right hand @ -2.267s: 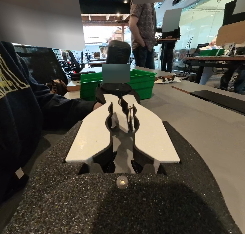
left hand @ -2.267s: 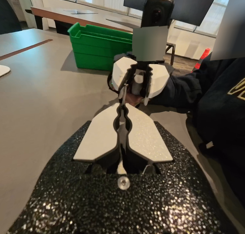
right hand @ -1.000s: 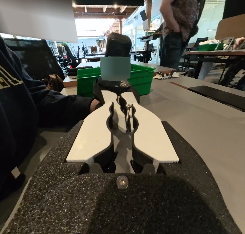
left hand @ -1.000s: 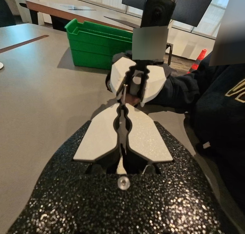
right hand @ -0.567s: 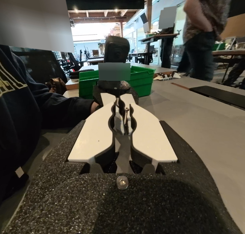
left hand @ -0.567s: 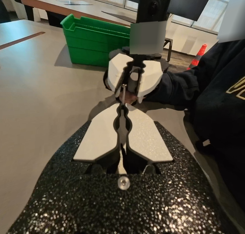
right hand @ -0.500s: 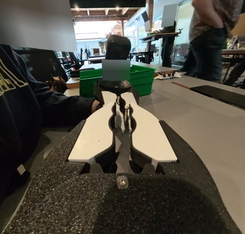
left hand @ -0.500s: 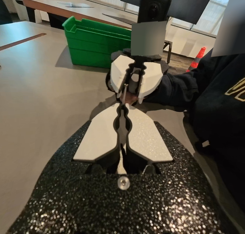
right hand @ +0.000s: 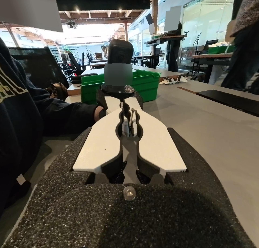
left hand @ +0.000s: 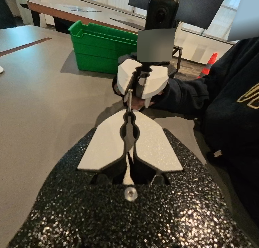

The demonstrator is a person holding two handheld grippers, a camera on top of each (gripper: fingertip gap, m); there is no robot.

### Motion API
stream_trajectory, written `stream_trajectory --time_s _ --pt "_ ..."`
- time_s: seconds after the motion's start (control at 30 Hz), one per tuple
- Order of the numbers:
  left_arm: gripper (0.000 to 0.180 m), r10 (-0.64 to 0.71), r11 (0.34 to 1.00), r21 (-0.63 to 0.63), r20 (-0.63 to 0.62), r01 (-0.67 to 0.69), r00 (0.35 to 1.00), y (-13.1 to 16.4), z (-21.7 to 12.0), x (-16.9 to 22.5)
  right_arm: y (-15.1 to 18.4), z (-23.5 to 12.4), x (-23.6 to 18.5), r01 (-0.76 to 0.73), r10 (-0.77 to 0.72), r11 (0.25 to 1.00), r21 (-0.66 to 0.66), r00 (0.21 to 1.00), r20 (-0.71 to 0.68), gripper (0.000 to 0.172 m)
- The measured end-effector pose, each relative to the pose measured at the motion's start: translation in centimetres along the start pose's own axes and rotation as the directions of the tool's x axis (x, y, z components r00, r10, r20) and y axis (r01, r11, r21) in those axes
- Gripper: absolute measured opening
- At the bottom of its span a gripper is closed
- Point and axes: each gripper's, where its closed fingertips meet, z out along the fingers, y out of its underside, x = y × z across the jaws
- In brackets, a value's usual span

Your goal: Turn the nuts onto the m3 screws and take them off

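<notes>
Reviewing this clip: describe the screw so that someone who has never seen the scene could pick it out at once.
Start at the green bin on the grey table, then drop to the two white-fingered tools meeting tip to tip in front of it. The screw is the thin silver pin standing upright, its lower end pinched in the left tool, its small round head up by the right tool's fingers. It is the only slender metal thing there.
</notes>
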Motion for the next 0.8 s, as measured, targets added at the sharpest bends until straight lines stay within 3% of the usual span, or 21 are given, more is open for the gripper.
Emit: stream_trajectory --time_s 0.3,0.57,0.8 --pt "0.003 -0.029 0.994 0.109 0.058 0.022 0.998 -1.2 -1.1 -1.0 -1.5 -1.5 2.6 0.054 -0.032 0.992 0.111 0.981 -0.193 0.019" --pt "0.003 0.009 0.998 0.056 0.103 -0.015 0.995 -0.7 -0.6 -1.1 -1.7 -2.5 4.2 0.087 -0.042 0.989 0.122 0.943 -0.33 0.007" --pt "0.003 0.028 0.999 0.029 0.134 -0.032 0.991 -0.4 -0.4 -1.3 -1.1 -2.3 4.2 0.018 0.013 0.994 0.104 0.958 -0.288 0.0"
